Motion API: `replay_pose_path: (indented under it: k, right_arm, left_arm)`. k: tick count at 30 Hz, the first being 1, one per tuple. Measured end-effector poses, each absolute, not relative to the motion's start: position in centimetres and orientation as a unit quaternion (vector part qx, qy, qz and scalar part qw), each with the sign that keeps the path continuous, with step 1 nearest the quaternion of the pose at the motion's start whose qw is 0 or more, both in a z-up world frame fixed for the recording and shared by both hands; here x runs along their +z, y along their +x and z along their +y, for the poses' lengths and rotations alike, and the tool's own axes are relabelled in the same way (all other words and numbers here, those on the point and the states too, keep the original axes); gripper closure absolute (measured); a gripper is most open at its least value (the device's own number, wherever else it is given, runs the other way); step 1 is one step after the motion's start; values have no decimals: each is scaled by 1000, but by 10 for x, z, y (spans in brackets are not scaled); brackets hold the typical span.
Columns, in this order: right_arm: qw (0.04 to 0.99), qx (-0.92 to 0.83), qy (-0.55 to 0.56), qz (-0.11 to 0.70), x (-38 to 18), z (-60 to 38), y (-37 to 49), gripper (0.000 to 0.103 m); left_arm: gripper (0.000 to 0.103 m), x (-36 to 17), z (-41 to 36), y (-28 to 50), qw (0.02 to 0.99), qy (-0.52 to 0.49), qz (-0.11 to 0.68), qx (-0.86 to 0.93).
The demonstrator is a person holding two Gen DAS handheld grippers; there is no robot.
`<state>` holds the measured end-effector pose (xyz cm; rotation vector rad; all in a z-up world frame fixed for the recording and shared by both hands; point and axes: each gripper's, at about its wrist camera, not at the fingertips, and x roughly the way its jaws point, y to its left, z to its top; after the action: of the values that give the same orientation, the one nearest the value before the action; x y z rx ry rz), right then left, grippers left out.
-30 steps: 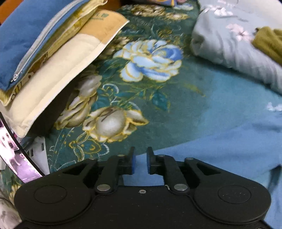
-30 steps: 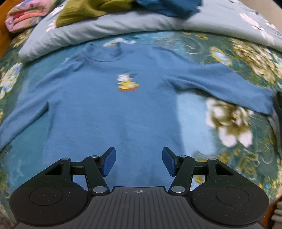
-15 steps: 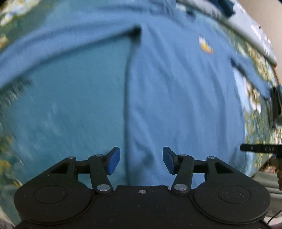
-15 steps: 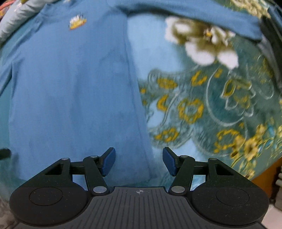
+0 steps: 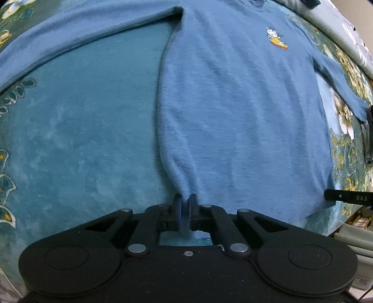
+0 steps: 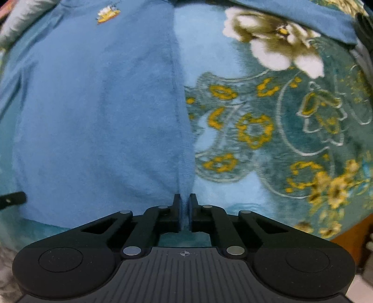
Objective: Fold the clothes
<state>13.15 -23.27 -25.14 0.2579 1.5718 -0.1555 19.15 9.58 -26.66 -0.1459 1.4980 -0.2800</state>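
A blue long-sleeved shirt (image 5: 233, 98) with a small cartoon print (image 5: 276, 39) lies spread flat, front up, on a teal floral blanket (image 5: 81, 139). My left gripper (image 5: 185, 205) is shut on the shirt's bottom left hem corner, and the cloth puckers into it. My right gripper (image 6: 184, 205) is shut on the bottom right hem corner of the same shirt (image 6: 93, 105). One sleeve (image 5: 81, 30) stretches off to the left, the other (image 6: 291, 16) to the right.
The blanket (image 6: 279, 128) covers the bed on both sides of the shirt. A grey floral quilt (image 5: 349, 30) lies beyond the collar. The bed's near edge (image 6: 345, 233) drops off at the lower right. The tip of the other gripper (image 5: 349, 198) shows at the right.
Both grippers were open over the shirt's hem half a second ago. Both have now closed on the hem corners, left and right. One second ago the left gripper faced the pillows.
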Motion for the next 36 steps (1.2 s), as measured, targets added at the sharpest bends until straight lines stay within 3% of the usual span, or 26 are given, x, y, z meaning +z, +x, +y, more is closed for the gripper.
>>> replay_pose_path:
  k: [8,11,15,17,19,20,22,23,25,27,29,36]
  right_arm:
    - [692,-75,91,712,-249,-231,130,99]
    - [700,-80,104,702,-241,-228,130,97]
    - [730,-82,104,671,-216,-224,134,82]
    - [746,-83,91,654,-202,-220,140,79]
    - [760,-79,80,640,-189,-214,154,65]
    - [767,-77,75,633,-183,-210,162,62]
    - [779,-70,64,619,-171,-196,176,41]
    - [786,-66,59,612,-166,-191,178,36]
    - [799,-57,49,596,-162,-186,193,12]
    - [811,-48,38,581,-157,-177,206,1]
    - [818,-38,28,574,-152,-162,213,0]
    - [815,-23,0,579,-146,-130,231,0]
  left_arm:
    - [101,-257,104,183,726,-100,669,-124]
    - [96,-253,115,186,733,-119,660,-114]
    - [67,-237,153,197,761,-176,621,-62]
    - [66,-230,184,207,777,-219,590,-7]
    - [55,-228,218,218,784,-262,560,57]
    - [55,-229,236,222,785,-289,540,96]
    - [51,-235,264,231,778,-336,506,160]
    - [49,-239,277,235,772,-359,489,189]
    - [41,-246,299,243,759,-393,459,241]
    - [36,-253,316,250,749,-411,440,275]
    - [30,-259,326,256,747,-419,430,286]
    - [33,-275,334,263,730,-450,410,312]
